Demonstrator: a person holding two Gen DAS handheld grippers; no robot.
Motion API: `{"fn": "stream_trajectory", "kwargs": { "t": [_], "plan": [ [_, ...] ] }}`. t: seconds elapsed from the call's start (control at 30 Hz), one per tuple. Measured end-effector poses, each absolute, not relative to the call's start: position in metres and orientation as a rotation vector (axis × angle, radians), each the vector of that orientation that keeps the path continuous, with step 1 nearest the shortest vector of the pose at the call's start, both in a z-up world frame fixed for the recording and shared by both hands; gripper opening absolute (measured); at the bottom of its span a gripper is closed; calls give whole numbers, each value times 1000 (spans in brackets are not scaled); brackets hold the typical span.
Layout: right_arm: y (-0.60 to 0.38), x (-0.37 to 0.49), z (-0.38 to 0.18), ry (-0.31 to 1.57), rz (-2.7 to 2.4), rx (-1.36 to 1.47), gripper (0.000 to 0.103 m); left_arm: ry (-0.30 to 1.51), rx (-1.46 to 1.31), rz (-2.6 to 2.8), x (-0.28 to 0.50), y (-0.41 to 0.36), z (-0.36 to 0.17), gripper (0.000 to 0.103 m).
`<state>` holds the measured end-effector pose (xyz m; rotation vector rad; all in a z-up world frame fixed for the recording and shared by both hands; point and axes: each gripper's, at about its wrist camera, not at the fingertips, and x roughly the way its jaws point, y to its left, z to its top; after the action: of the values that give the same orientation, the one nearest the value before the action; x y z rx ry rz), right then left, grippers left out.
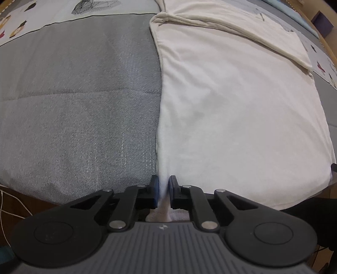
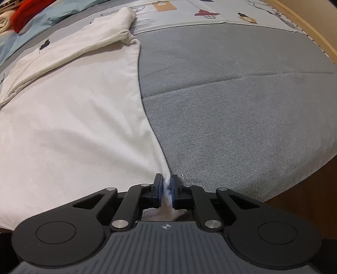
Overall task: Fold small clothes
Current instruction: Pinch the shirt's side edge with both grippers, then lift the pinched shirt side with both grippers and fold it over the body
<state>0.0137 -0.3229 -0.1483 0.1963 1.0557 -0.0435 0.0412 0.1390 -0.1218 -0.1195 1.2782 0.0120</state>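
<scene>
In the left wrist view the left gripper (image 1: 163, 190) sits at the bottom centre of the frame, its blue pads (image 1: 155, 189) pinched together on the near corner of the white garment (image 1: 231, 109); a thin strip of cloth runs up between the jaws. The garment spreads flat across the right half of that frame over the grey mat (image 1: 80, 101), which fills the left half; a folded sleeve (image 1: 242, 31) lies across the garment's upper right part. A patterned sheet (image 1: 52, 12) shows along the upper left edge.

In the right wrist view the right gripper (image 2: 167, 189) is likewise at the bottom centre, jaws closed on the garment's other near corner, the cloth bunched between the pads (image 2: 174, 190); here the garment covers the left half of the frame and the grey mat the right half. A red cloth (image 2: 29, 12) lies in the upper left corner; a wooden edge (image 2: 311, 27) curves down the upper right.
</scene>
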Motion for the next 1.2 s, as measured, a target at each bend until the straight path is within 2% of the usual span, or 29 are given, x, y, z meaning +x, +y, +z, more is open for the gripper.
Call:
{"fn": "stream_trajectory", "kwargs": {
  "t": [0.2, 0.37, 0.93, 1.2],
  "plan": [
    [-326, 11, -141, 1003, -41, 225, 5, 1246, -128, -11, 37, 141, -114, 6],
    [-323, 14, -150, 1053, -37, 211, 7, 1288, -98, -5, 37, 137, -120, 8],
    [-322, 10, -144, 1022, -22, 193, 6, 1266, -93, -10, 35, 137, -117, 6],
    [-330, -3, -105, 849, 33, 282, 5, 1076, -123, -77, 16, 138, -72, 4]
  ]
}}
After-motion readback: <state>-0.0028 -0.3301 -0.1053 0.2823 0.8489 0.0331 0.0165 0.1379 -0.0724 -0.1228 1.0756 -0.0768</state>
